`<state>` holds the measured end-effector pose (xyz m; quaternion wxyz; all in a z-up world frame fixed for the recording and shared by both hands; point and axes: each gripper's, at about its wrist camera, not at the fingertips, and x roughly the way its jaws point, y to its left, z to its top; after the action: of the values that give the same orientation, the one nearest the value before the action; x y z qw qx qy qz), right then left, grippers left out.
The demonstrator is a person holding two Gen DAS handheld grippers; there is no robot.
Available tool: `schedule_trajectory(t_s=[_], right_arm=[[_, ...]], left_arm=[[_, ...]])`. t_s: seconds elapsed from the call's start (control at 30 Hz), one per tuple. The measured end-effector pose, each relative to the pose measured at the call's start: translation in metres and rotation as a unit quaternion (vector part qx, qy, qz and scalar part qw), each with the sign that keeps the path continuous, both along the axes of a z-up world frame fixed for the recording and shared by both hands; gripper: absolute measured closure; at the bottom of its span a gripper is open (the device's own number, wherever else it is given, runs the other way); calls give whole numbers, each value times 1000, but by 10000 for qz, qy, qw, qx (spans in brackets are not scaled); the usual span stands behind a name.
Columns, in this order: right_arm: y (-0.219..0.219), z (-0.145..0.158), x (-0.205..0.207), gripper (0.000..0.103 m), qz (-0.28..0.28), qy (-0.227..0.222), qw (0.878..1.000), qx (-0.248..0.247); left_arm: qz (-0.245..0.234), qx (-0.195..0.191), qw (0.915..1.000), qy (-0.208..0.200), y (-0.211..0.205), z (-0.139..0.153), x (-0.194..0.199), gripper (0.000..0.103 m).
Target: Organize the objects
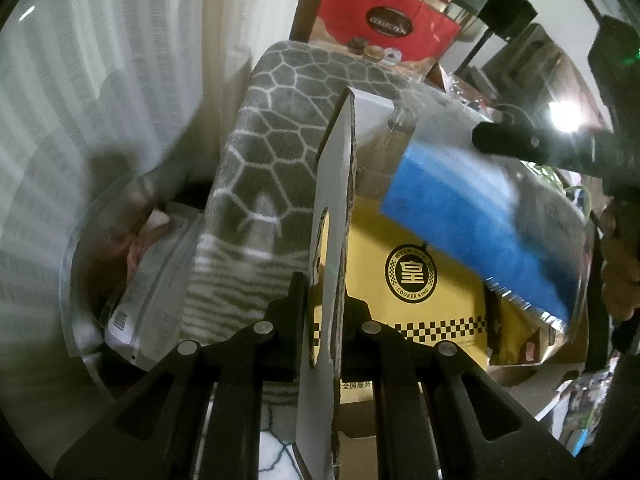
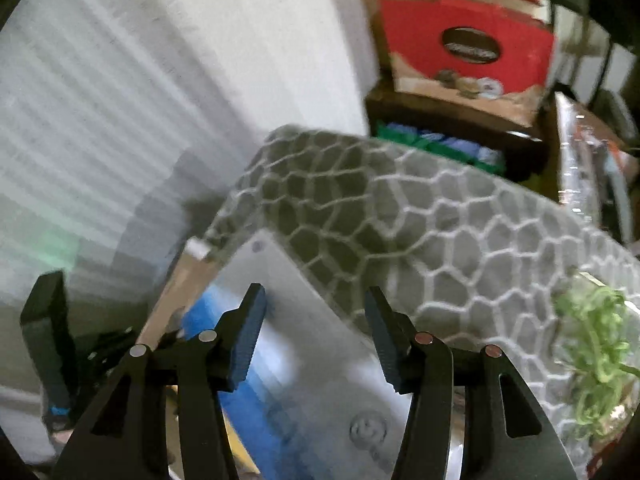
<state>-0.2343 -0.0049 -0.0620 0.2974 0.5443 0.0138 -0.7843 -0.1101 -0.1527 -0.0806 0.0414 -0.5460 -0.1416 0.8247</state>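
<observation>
Holding a cardboard box flap (image 1: 334,216) clamped, the left gripper (image 1: 323,300) waits; the right gripper (image 2: 316,320) hangs apart, empty, above a blue-and-clear bag (image 2: 288,364) not yet stowed.

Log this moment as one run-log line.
left gripper: shut on cardboard flap | right gripper: open, nothing between pads, above blue-and-silver bag | honeycomb mat: beside bag
</observation>
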Motion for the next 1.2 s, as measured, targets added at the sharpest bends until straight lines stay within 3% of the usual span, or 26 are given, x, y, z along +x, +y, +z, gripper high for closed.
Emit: schedule_trajectory(t_s=[0.07,0.17,0.37,0.53,0.83,0.93,1.0,1.07,1.2], right_arm=[[-4,3,8,50,168,274,9994,109],[-2,6,10,52,205,327,9992,-67],[32,32,20,52,-346,650,9972,-104],[65,44,46,49,-584,386,9974,-146],[89,29,92,50,-637,192,9977,93],[86,22,96,61,-621,173,9976,250],[84,16,96,83,-609,128,9977,277],[83,12,95,91,-581,102,9979,273],[81,19,99,98,-532,273,9977,330]], left_arm=[[-6,-7,10000,3,0,0,0,93],[-2,-9,10000,1,1,0,0,93],[13,17,10000,-6,1,0,0,93],[16,20,10000,-7,1,0,-1,93],[22,22,10000,-11,2,0,-1,93],[18,12,10000,-10,1,0,-1,93],[18,2,10000,-16,1,0,-1,93],[16,-3,10000,-16,1,0,-1,93],[20,-7,10000,-18,1,0,-1,93]])
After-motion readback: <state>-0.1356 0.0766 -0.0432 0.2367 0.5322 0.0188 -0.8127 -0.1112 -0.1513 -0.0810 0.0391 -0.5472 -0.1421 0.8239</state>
